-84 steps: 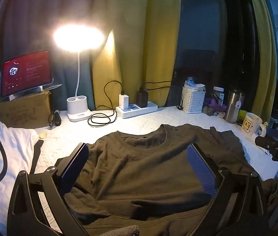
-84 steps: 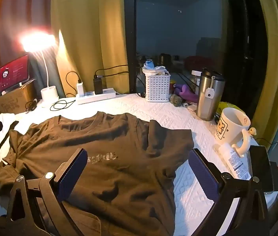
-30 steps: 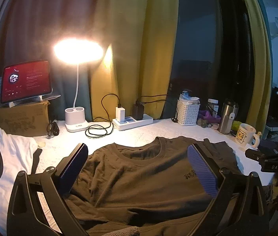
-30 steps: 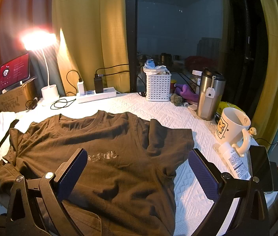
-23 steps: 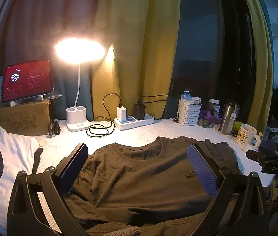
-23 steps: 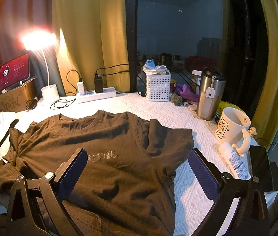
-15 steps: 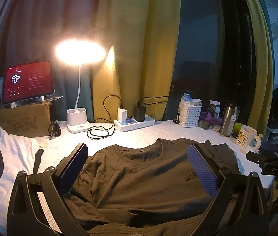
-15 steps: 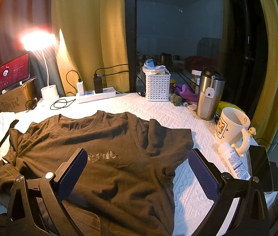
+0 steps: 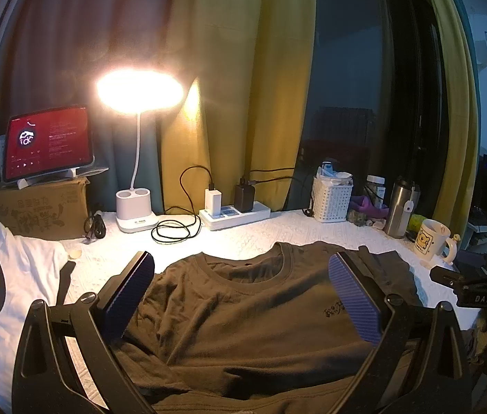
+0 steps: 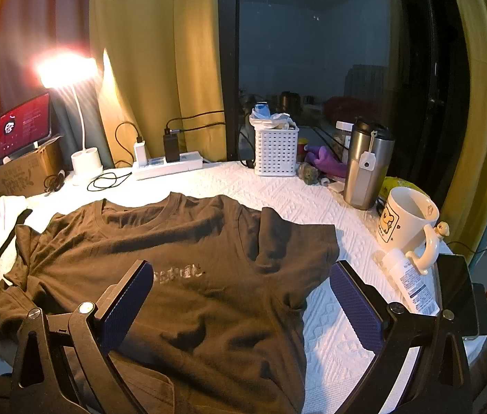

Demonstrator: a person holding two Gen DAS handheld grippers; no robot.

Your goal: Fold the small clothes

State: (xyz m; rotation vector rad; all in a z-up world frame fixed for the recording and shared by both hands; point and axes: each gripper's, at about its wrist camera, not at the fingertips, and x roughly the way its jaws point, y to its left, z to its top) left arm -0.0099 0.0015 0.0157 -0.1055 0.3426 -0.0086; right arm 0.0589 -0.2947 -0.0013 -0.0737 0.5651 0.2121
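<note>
The dark T-shirt (image 10: 188, 269) lay spread face up on the white quilted cover (image 10: 340, 314), collar toward the curtains, its printed chest line showing and one sleeve (image 10: 278, 238) doubled back on itself at the side nearer the mug. Across the last few seconds the cloth had hardly shifted; what changed was the left gripper (image 9: 240, 296), which had lifted and drawn back a little, so that more of the collar and the far tabletop came into its view, while the right gripper (image 10: 240, 296) stayed where it was. Both hovered above the shirt with jaws wide apart and nothing between them. That suggested the smoothing was over and the first fold not yet begun. Room was uneven: on the right a mug (image 10: 405, 224), a tube (image 10: 412, 283) and a steel tumbler (image 10: 364, 169) stood close to the sleeve edge, and a dark device (image 10: 457, 289) sat at the table's rim. On the left, white cloth (image 9: 12, 276) bordered the shirt. Behind the collar the cover was bare up to the power strip (image 9: 233, 212) and lamp base (image 9: 135, 210), the safest room for sweeping.
</note>
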